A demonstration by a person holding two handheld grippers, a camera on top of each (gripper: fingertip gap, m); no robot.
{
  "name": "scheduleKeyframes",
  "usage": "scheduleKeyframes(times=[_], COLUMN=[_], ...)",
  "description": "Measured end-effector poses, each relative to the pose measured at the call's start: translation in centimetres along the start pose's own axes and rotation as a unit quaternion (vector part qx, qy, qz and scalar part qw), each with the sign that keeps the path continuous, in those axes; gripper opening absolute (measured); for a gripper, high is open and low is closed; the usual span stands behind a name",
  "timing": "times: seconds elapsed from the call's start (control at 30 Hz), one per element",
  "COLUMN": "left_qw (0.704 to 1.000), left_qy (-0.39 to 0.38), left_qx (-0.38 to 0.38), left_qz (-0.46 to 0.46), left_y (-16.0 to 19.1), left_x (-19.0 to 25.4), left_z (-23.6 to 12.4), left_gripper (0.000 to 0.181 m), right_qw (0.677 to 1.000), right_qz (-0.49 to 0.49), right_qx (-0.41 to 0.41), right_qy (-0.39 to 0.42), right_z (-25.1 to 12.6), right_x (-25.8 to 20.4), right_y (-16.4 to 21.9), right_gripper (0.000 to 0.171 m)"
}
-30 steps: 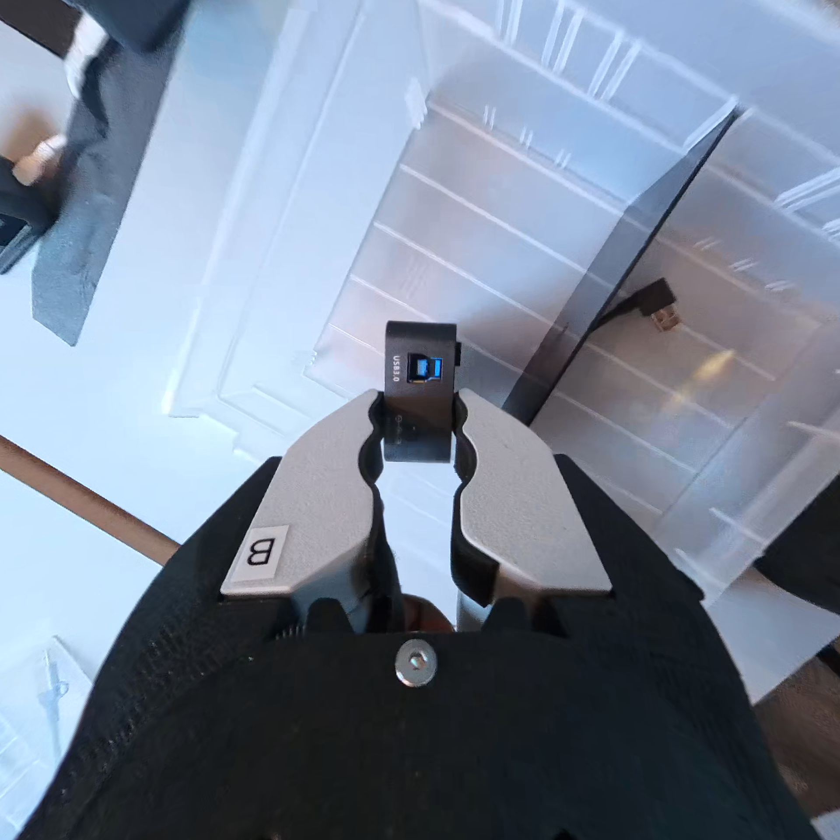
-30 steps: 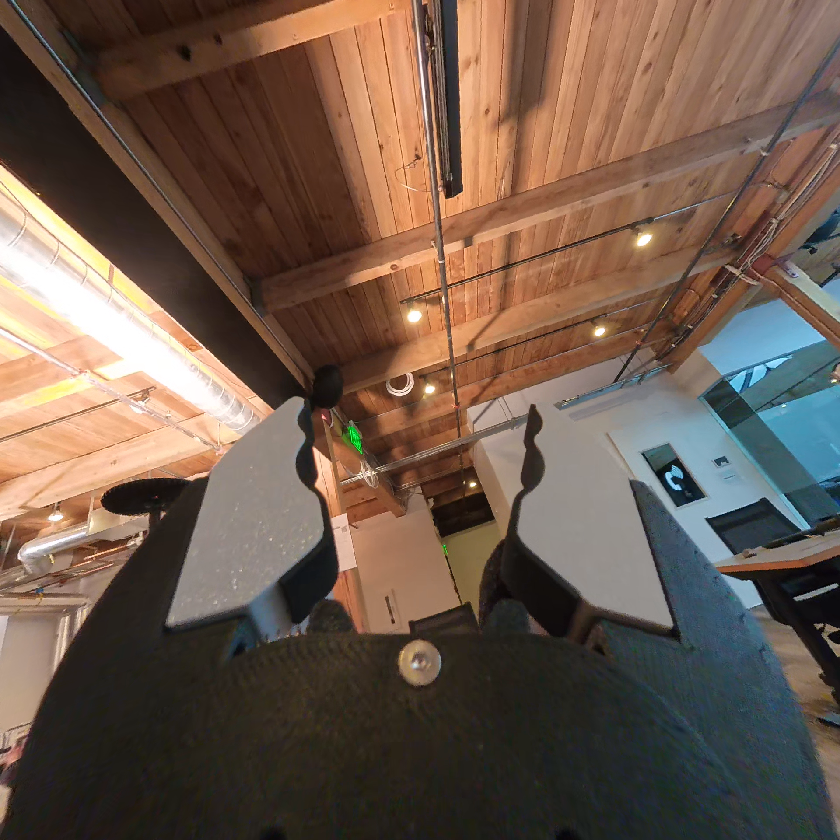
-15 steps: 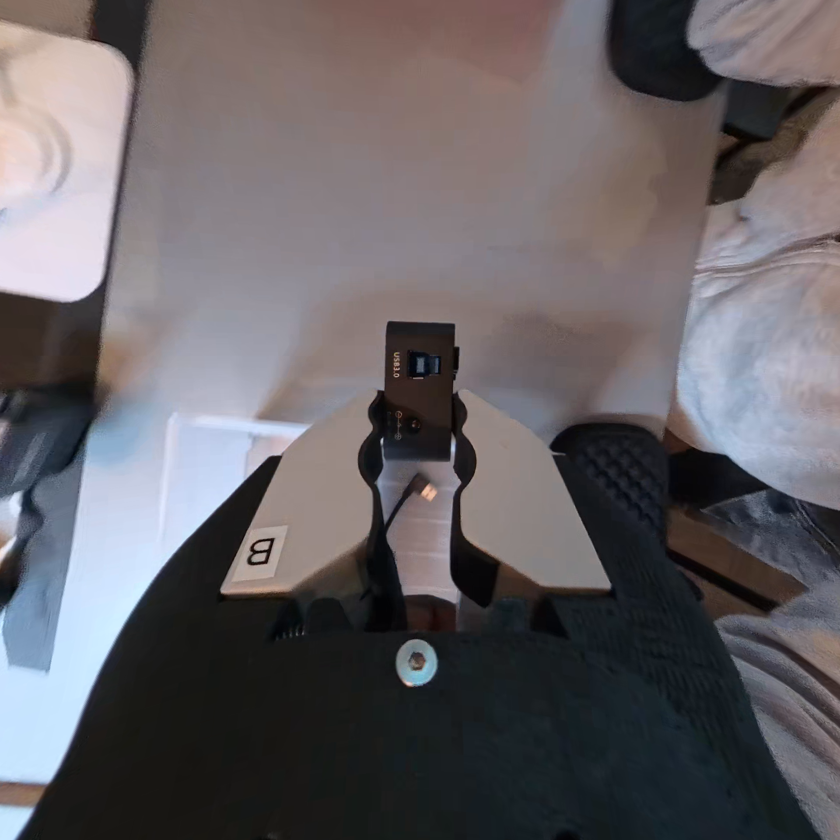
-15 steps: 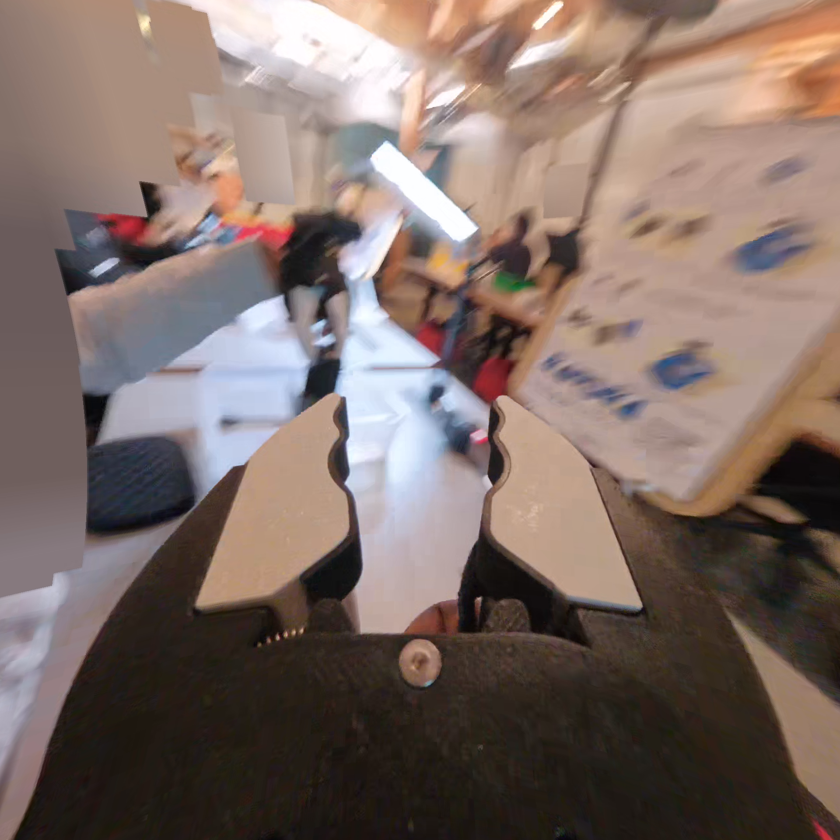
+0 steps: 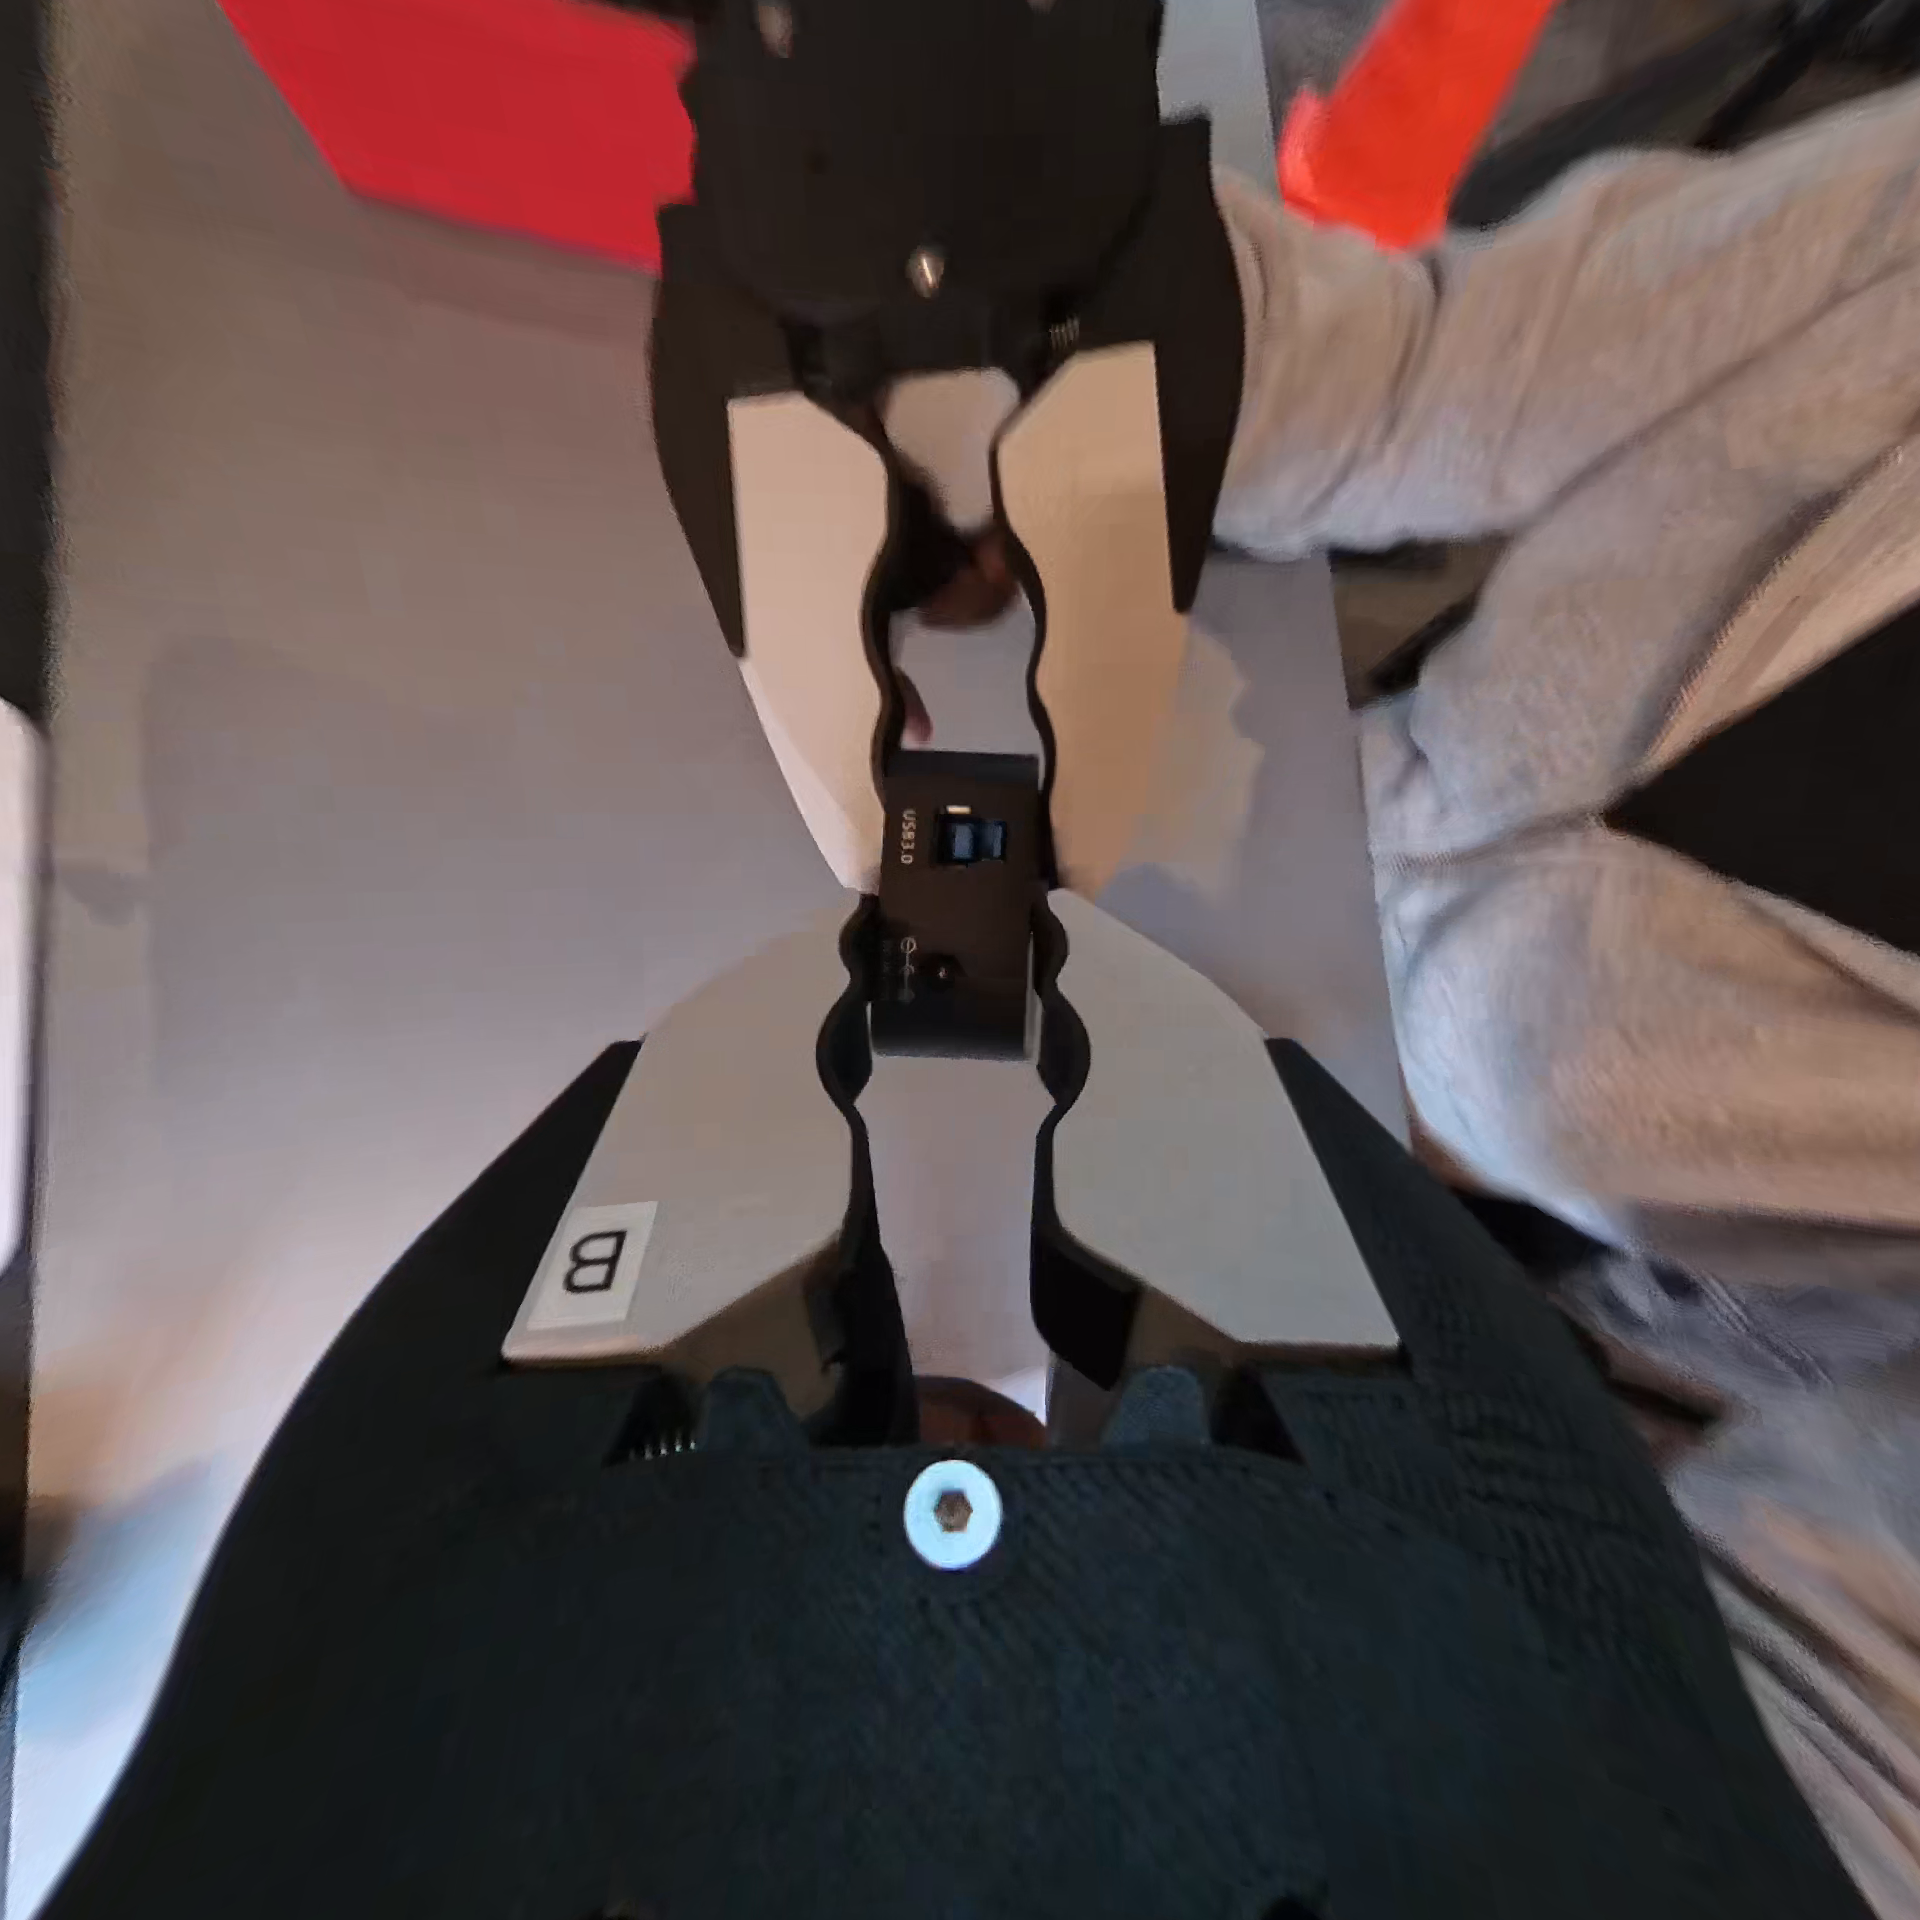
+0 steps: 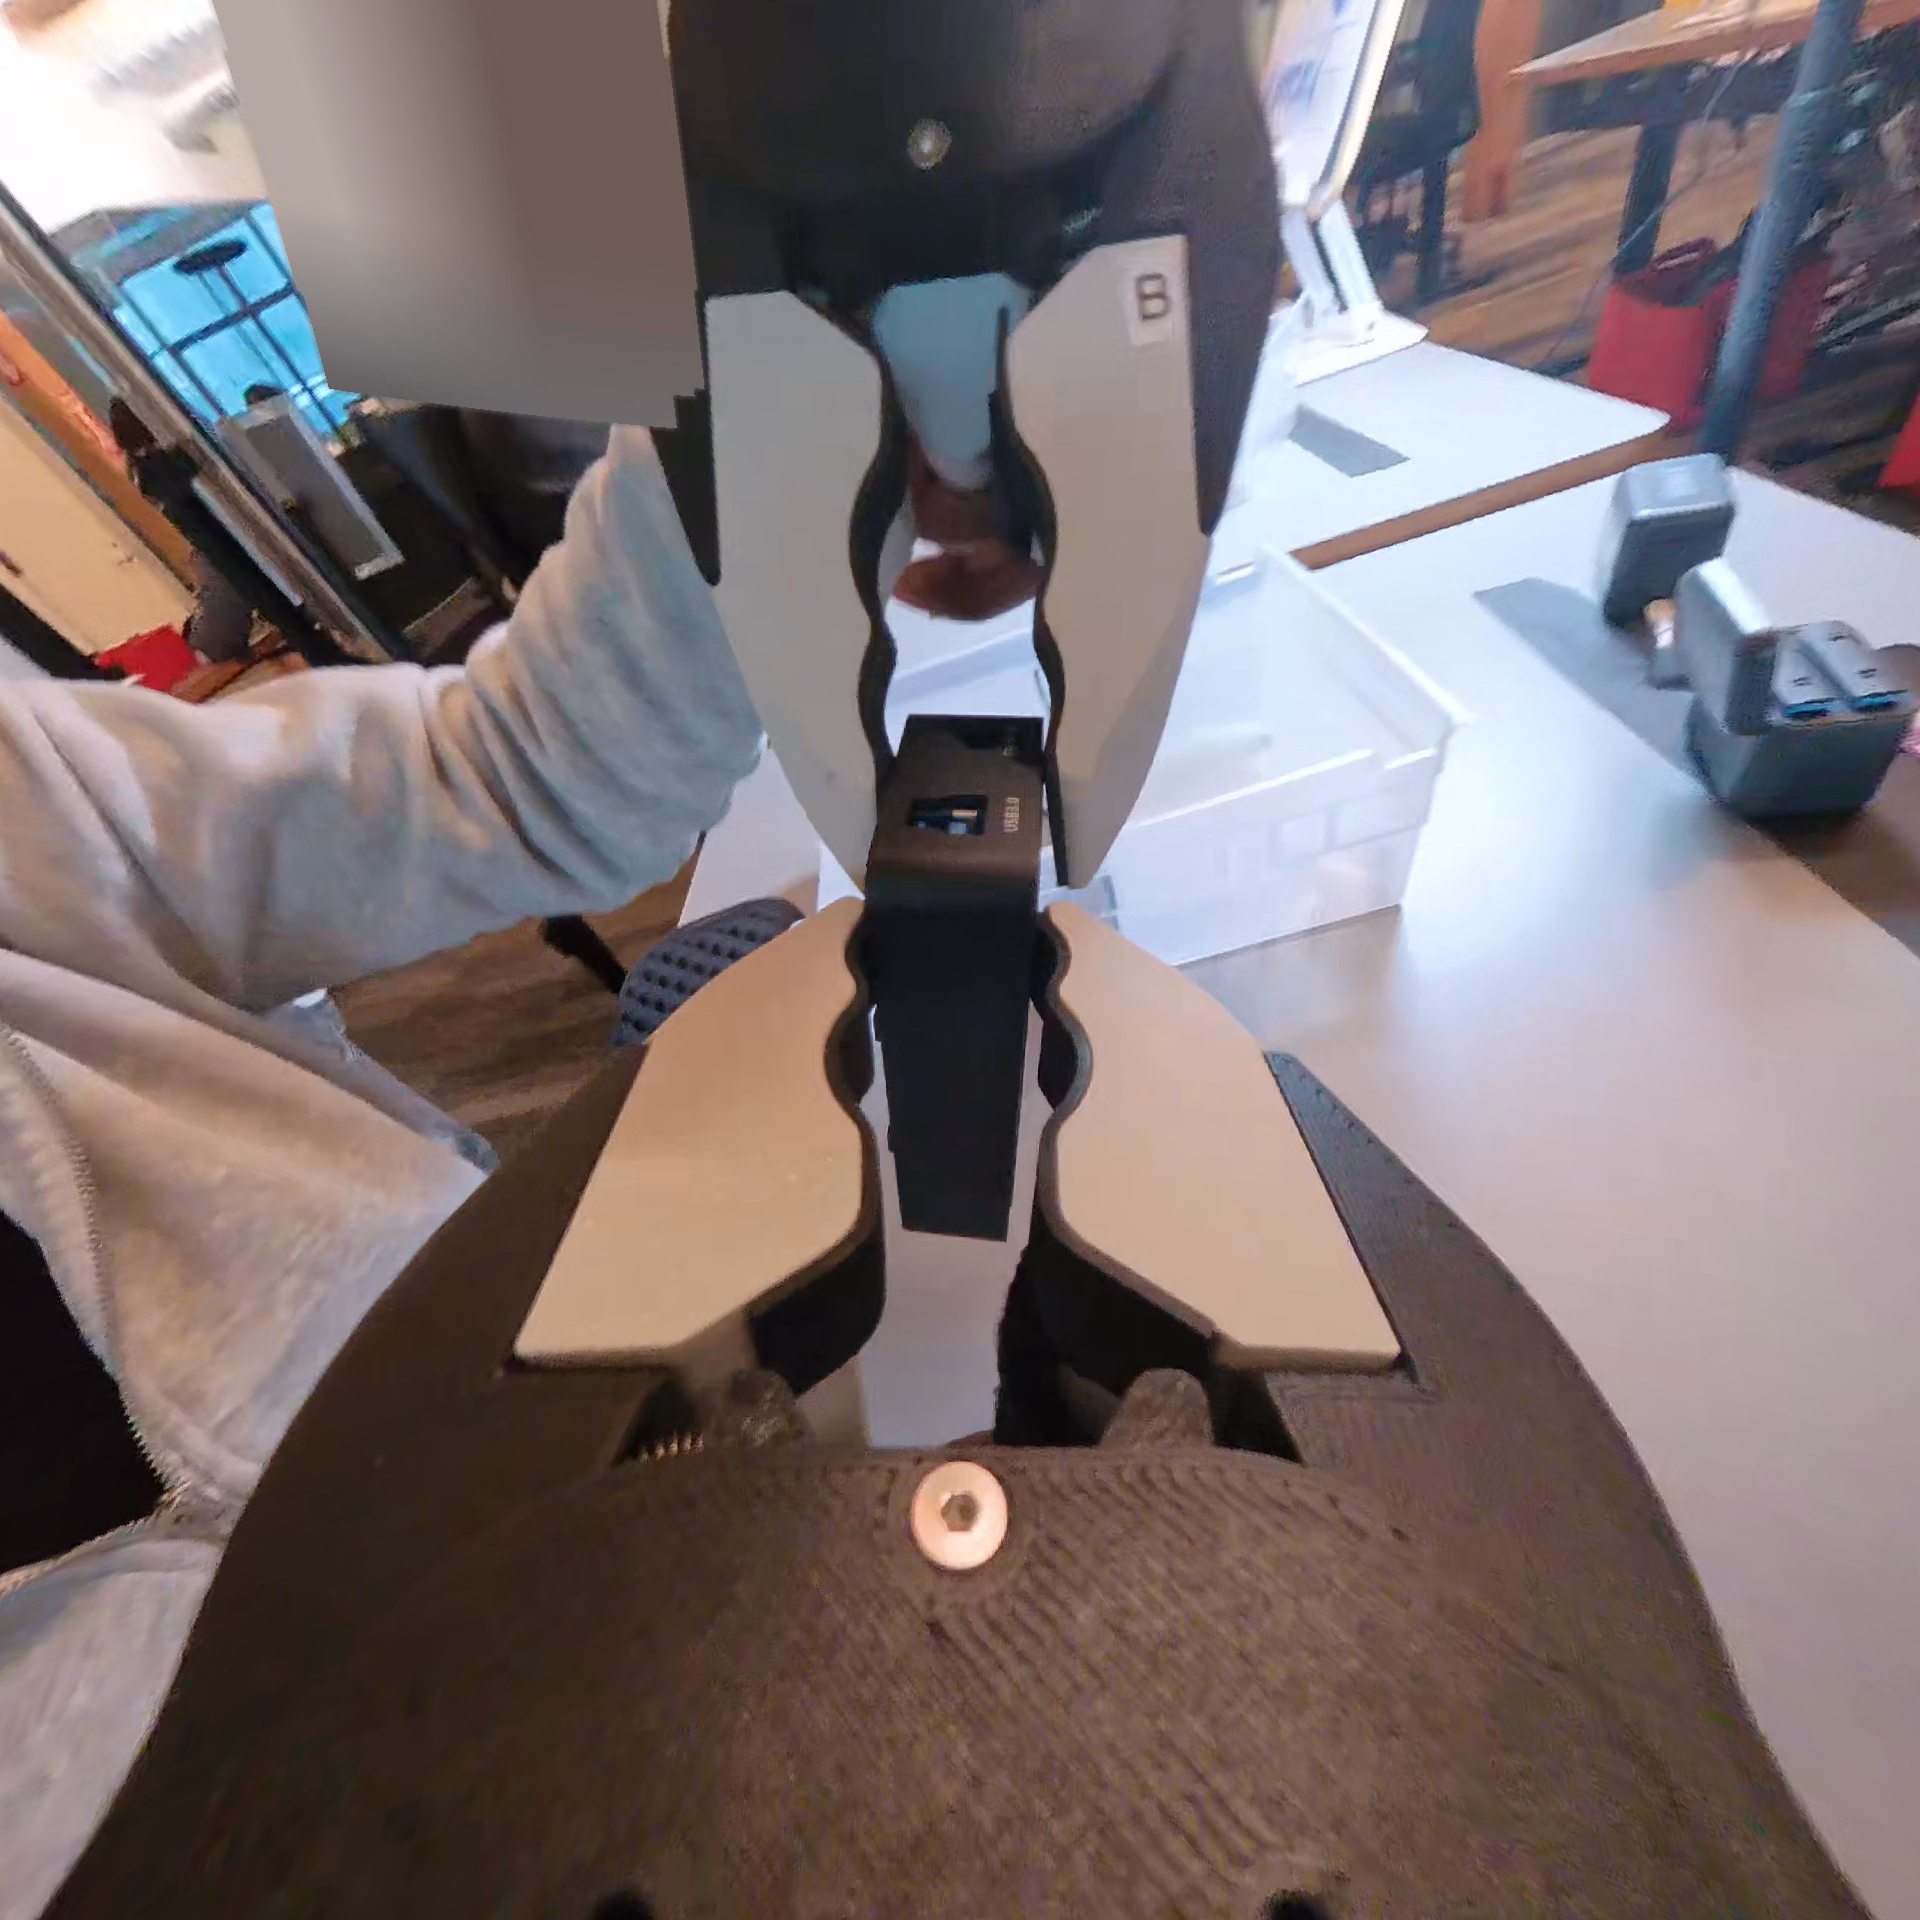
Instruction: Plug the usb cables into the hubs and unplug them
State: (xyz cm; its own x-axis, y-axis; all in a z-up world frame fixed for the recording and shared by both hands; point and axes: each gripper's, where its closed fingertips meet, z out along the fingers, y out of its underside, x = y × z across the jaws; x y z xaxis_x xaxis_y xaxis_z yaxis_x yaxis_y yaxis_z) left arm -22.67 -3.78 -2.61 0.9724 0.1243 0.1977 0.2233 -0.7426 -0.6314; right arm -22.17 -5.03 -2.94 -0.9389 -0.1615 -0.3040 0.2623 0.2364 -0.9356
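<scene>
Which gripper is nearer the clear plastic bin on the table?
Left, likely. The left gripper grips the hub just before the clear bin; the right gripper holds the hub's near end, farther back.

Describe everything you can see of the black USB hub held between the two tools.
The black USB hub is a slim, matte, plastic-looking bar. One face carries a blue square port and a small round socket, both empty. The left tool and right tool, facing each other, each pinch its sides.

Pale table (image 6: 1507,1039); wooden floor (image 6: 488,1029); blue-lit window (image 6: 208,322) far left.
</scene>
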Motion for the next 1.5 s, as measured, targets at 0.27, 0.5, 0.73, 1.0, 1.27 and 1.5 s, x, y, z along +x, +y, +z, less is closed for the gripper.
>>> scheduleKeyframes(times=[0.27, 0.5, 0.73, 1.0, 1.27, 1.5], left_qw=[0.811, 0.758, 0.786, 0.815, 0.713, 0.715], left_qy=[-0.202, -0.137, -0.032, -0.005, -0.394, -0.443], left_qx=[0.548, 0.634, 0.604, 0.56, 0.571, 0.534], left_qz=[-0.026, -0.06, -0.127, -0.149, -0.096, -0.081], left_y=[-4.8, -3.4, -1.4, -0.8, 3.0, 4.2], left_x=[1.9, 4.3, 3.4, 2.9, -2.2, -3.8], left_z=[-6.8, -0.2, 2.0, 4.6, -2.0, -0.3], left_gripper=[0.069, 0.04, 0.027, 0.027, 0.058, 0.058], right_qw=[0.987, 0.983, 0.996, 0.999, 0.908, 0.921], right_qz=[-0.013, 0.015, -0.01, -0.015, -0.052, -0.008], right_qx=[0.162, 0.159, 0.092, -0.027, -0.115, -0.15], right_qy=[0.001, -0.088, -0.001, 0.038, 0.399, 0.359], right_z=[-4.4, -3.4, -3.3, -3.1, -7.4, -6.0], right_x=[-0.6, -4.3, -2.6, -1.5, 9.8, 15.6], right_y=[-5.4, -5.8, -4.4, -1.3, 1.3, 7.7], right_gripper=[0.027, 0.027, 0.073, 0.029, 0.027, 0.028])
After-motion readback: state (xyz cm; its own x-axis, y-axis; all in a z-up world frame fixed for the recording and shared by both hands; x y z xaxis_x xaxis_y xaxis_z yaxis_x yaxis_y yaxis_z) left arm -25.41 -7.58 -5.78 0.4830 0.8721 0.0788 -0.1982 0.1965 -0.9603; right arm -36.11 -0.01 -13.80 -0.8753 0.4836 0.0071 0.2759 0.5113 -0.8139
